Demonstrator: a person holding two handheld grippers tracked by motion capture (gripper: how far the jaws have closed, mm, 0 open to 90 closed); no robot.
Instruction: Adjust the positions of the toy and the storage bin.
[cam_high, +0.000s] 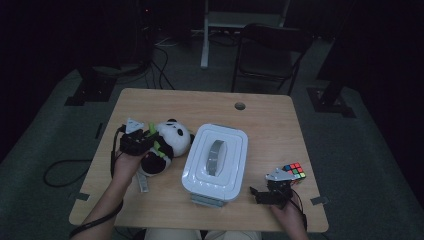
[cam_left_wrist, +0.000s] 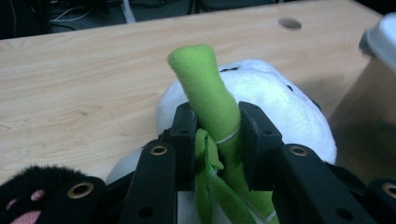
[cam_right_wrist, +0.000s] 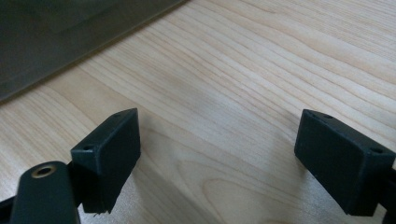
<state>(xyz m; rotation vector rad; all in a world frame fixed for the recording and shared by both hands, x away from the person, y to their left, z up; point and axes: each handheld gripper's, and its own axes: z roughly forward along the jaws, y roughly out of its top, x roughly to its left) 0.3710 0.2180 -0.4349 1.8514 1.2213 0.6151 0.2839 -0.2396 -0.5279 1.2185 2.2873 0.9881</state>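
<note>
one wooden table (cam_high: 270, 120), dark room

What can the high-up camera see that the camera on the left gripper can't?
The high view alone shows the colourful puzzle cube, the right gripper, the black folding chair and the lidded white plastic box's grey handle.

The left gripper view alone shows, close up, the left gripper with its jaws clamping the plush panda's bright green fabric stalk.

Both show the black-and-white plush panda, the light wooden table and part of the box.
</note>
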